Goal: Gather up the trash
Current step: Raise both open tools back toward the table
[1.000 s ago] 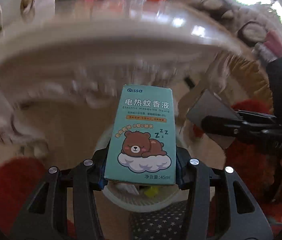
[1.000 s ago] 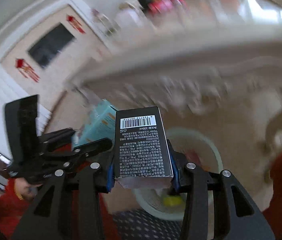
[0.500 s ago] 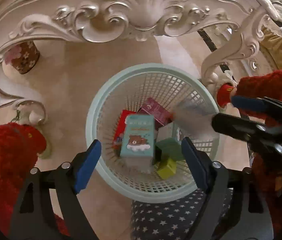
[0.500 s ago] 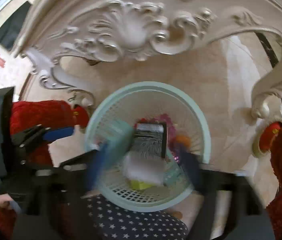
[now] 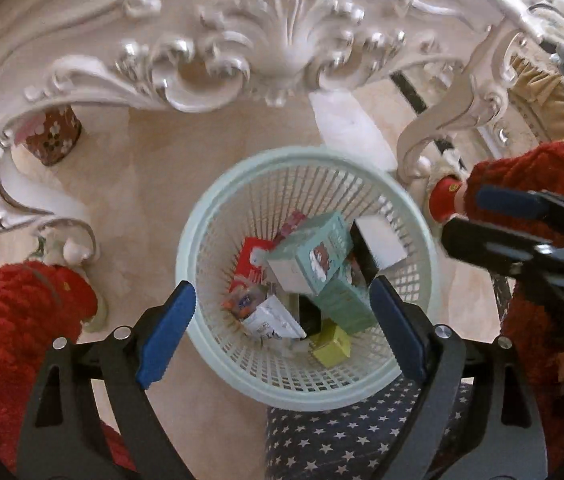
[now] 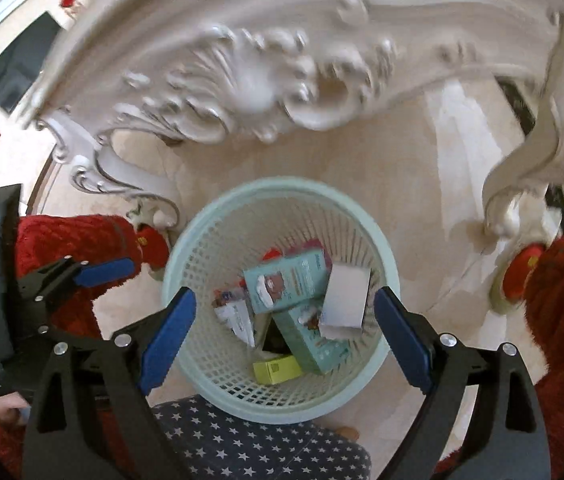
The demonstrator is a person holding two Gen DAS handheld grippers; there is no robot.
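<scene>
A pale green mesh waste basket (image 5: 202,240) stands on the floor under an ornate white table; it also shows in the right wrist view (image 6: 186,248). Inside lie several boxes: a teal bear-print mosquito liquid box (image 5: 314,256) (image 6: 286,280), a black and white box (image 5: 378,240) (image 6: 346,300), a second teal box (image 5: 342,300), a yellow-green box (image 5: 332,346) (image 6: 278,368) and a red box (image 5: 250,260). My left gripper (image 5: 282,332) is open and empty above the basket. My right gripper (image 6: 284,336) is open and empty above it too.
The carved white table apron (image 5: 242,52) and its curved legs (image 5: 442,128) hang close over the basket. Red fuzzy slippers (image 5: 14,312) (image 6: 562,288) flank it. A star-print navy cloth (image 5: 342,440) lies at the near edge. A floral can (image 5: 52,136) stands under the table.
Both grippers swung from the table down over the basket, opened and let go their boxes. The teal bear box and the black box have fallen in and now lie tilted among the others.
</scene>
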